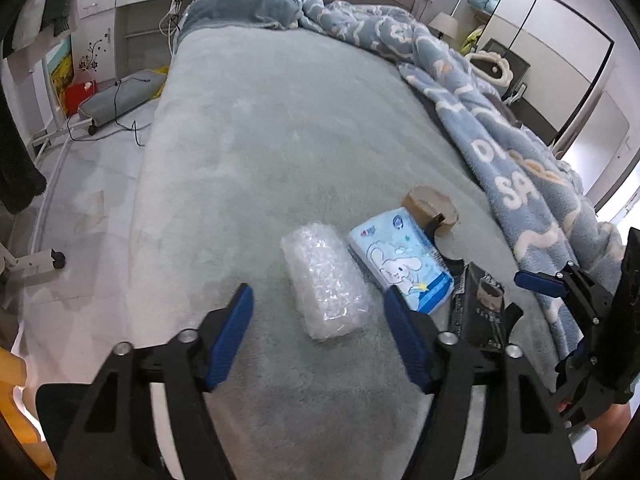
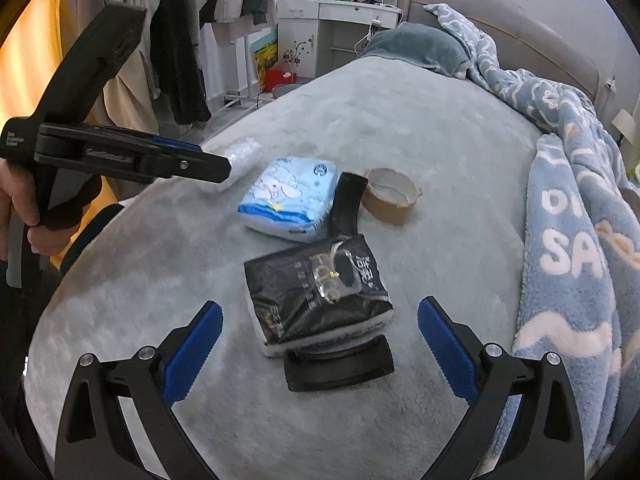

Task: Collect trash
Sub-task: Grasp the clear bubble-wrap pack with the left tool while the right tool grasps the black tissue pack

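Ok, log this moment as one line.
left tool: open, over bubble wrap | right tool: open, over black tissue pack | blue tissue pack, tape roll: on bed, untouched

The blue fleece blanket [image 2: 576,216], to the right of the right gripper's fingers, carries large white letters: "DI" above "SA", both cut off by folds. The black tissue pack [image 2: 316,284], straight ahead between those fingers, bears gold and white print, too distorted to read.
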### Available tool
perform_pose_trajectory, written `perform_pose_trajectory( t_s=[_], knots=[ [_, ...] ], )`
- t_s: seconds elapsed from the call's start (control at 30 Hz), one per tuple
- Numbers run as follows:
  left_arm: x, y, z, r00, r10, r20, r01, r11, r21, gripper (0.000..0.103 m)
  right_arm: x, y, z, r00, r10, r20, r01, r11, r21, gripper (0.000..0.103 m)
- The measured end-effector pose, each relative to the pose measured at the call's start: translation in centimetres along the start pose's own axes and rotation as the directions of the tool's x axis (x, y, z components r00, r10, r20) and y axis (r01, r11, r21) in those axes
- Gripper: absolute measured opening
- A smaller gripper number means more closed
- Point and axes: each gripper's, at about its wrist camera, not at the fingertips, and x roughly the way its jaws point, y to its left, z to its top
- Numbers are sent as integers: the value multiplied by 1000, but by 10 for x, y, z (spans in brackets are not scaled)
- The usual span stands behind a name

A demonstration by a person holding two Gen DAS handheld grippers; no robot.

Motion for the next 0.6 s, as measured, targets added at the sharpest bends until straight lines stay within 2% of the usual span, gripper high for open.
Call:
perform_pose_trajectory(
  t_s=[0.17,0.2,0.6],
  knots=[
    [6,-3,1,1000,9,-5,-9,1000,6,48,3,-5,-4,1000,-1,-16,1,1000,7,99],
    [7,-3,1,1000,10,-6,-10,1000,9,39,2,-5,-5,1000,1,-16,-1,1000,7,99],
    [-8,3,1,999,29,19,-30,999,26,36,11,1,6,999,8,-37,-8,1000,-15,99]
  ],
)
